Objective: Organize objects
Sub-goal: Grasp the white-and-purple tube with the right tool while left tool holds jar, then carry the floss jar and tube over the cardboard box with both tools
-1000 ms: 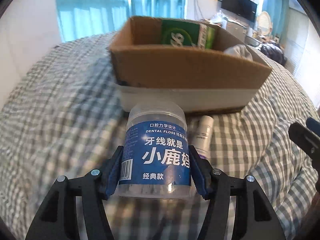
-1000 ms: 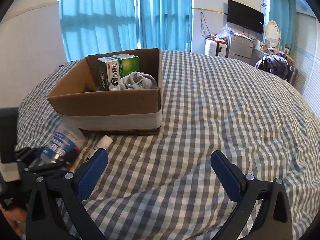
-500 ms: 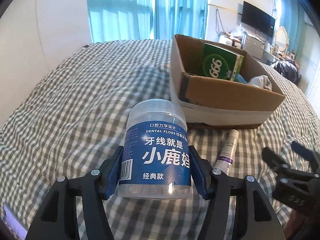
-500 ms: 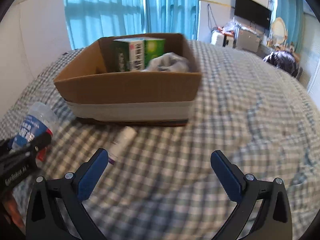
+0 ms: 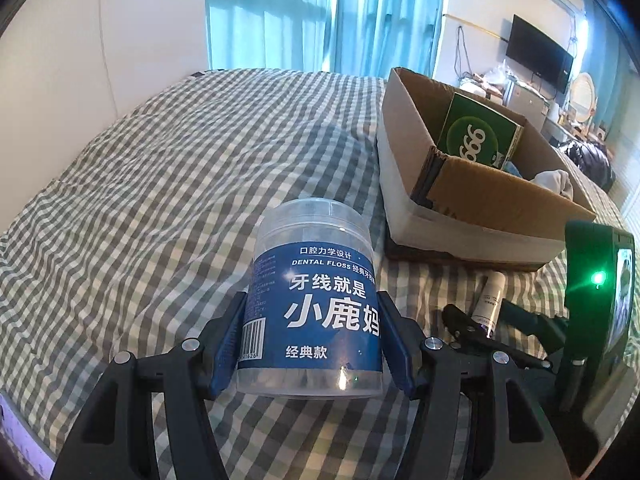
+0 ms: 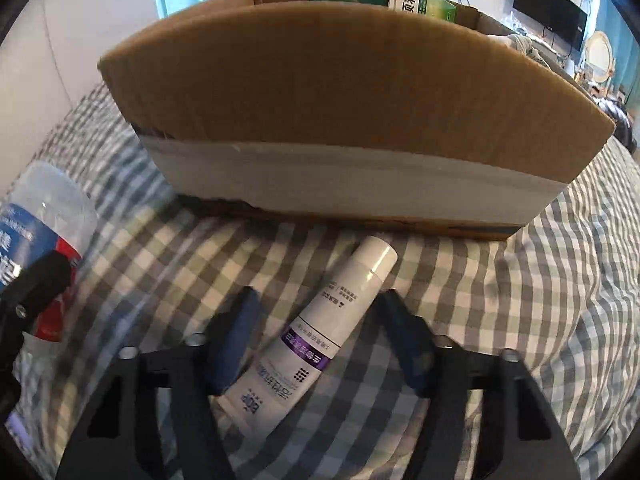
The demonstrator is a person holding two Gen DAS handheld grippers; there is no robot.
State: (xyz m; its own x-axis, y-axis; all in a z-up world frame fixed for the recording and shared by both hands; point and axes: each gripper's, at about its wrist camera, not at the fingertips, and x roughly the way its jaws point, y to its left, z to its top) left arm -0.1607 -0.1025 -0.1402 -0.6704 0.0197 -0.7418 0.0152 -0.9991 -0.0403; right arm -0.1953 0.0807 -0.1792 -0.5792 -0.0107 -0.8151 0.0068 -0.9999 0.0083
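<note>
My left gripper is shut on a clear dental floss jar with a blue label, held above the checked bed. The jar also shows at the left edge of the right wrist view. My right gripper is open, low over the bed, with a white tube with a purple band lying between its fingers. The tube also shows in the left wrist view. A cardboard box stands just beyond the tube. It holds a green carton and a white cloth.
The checked bedspread stretches wide to the left of the box. Blue curtains, a white wall and a wall-mounted TV are behind. The right gripper's body with a green light is at the right of the left wrist view.
My right gripper has moved down and forward to straddle the white tube, its fingers narrower than before. My left gripper with the jar has swung left, away from the box.
</note>
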